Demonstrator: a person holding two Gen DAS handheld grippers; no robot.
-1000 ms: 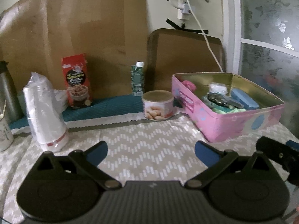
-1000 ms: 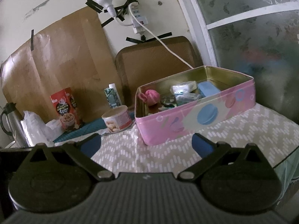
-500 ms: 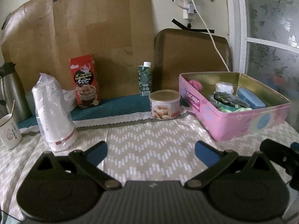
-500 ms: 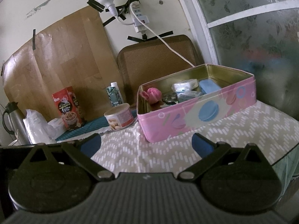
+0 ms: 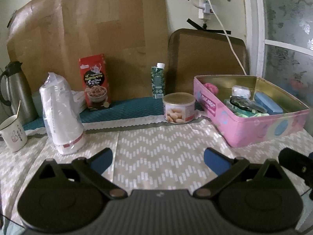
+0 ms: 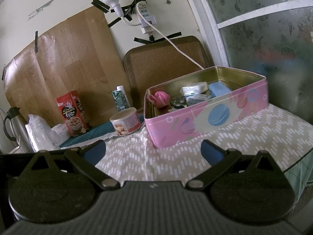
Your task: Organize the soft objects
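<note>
Both pairs of jaws stand wide apart with nothing between them: the left gripper (image 5: 158,157) and the right gripper (image 6: 153,150), each with blue-padded fingertips, hover low over a table covered in a grey-and-white zigzag cloth (image 5: 156,148). The soft things to be organized sit to the right in a pink rectangular metal tin printed with macarons (image 6: 215,117): a fuzzy pink yarn-like ball (image 6: 160,98) in its far-left corner, and a pale green cloth-like bundle (image 5: 252,115) against its near wall, mixed among a blue rectangular case (image 6: 218,89), a white packet (image 6: 194,87) and dark items too small to identify. Just left of the tin stands a short round can with a picture of nuts (image 5: 179,108). Reaching in could likely go wrong in two ways: a finger might catch the tin's rim and slide the light tin on the slick cloth, or the jaws might pinch a hard item along with the soft one, since they are crowded together. Only the left camera shows the green bundle, a white ceramic mug (image 5: 13,135) and a plastic-wrapped stack of white cups (image 5: 62,117) at the near left. Only the right camera shows the macaron print on the tin's long side and the table's right edge.
</note>
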